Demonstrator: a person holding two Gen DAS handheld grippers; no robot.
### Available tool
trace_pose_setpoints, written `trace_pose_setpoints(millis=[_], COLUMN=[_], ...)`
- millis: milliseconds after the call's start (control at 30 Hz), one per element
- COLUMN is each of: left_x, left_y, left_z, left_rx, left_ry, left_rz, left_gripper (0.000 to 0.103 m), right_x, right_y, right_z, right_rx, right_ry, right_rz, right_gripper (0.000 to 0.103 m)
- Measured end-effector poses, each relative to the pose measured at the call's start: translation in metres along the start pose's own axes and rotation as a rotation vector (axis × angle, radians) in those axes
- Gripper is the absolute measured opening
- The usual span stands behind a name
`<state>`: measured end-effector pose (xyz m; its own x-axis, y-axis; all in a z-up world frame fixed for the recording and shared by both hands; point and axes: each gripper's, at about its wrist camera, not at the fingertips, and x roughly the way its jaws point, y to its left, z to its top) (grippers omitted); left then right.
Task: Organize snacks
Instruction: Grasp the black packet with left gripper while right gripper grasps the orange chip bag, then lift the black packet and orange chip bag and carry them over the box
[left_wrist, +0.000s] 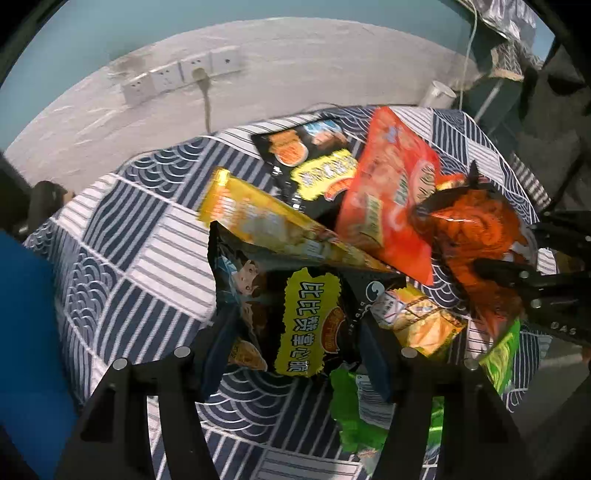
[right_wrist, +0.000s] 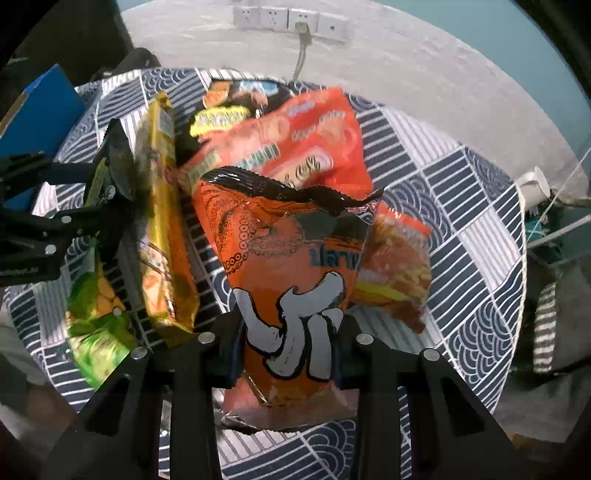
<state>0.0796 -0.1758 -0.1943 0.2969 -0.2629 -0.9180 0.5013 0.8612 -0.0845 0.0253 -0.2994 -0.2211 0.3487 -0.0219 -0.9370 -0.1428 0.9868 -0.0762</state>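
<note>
My left gripper (left_wrist: 295, 343) is shut on a black snack bag with a yellow label (left_wrist: 295, 314), held above the table; it shows edge-on in the right wrist view (right_wrist: 110, 173). My right gripper (right_wrist: 290, 354) is shut on an orange squid-print bag (right_wrist: 291, 266), also lifted; it shows at the right in the left wrist view (left_wrist: 476, 236). On the round table lie a long yellow pack (right_wrist: 162, 229), a red-orange bag (right_wrist: 314, 140), a second black bag (left_wrist: 314, 158), a green bag (right_wrist: 96, 317) and a small orange packet (right_wrist: 395, 273).
The table wears a navy and white patterned cloth (left_wrist: 147, 258). A blue box (right_wrist: 40, 114) stands at its left edge. A wall with sockets (right_wrist: 288, 18) lies behind. A white cup (right_wrist: 532, 184) sits off the right side.
</note>
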Motion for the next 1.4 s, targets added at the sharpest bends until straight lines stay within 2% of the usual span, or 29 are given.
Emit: trace_pose_setpoints(millis=[167,367,567,867,1400], left_x=[-0.02,-0.055,-0.082,-0.118,-0.171], left_y=[0.006,0.001,0.006,0.011,0.034], left_z=[-0.003,-0.004,-0.001,-0.02,-0.049], left_rx=[-0.003,0.053,0.071,0.113,0.089], left_ry=[-0.03,-0.11,-0.171,-0.202,-0.256], left_rz=[0.015,0.082,0.107,0.161,0.229], left_gripper=[0.064,0.064,0.064,0.064,0.064], right_x=[-0.02,-0.045,-0.073,-0.105,-0.131], right_y=[0.008,0.013,0.02,0.044,0.105], right_z=[0.005,0.013,0.018,0.027,0.049], right_rx=[-0.019,-0.045,-0.052,-0.089,-0.168], right_ry=[-0.029,-0.071,-0.116,-0.163,-0.214], right_rz=[-0.006,-0.025,-0.022,0.01,0.077], right_gripper=[0.033,0.033,0.033,0.033,0.033])
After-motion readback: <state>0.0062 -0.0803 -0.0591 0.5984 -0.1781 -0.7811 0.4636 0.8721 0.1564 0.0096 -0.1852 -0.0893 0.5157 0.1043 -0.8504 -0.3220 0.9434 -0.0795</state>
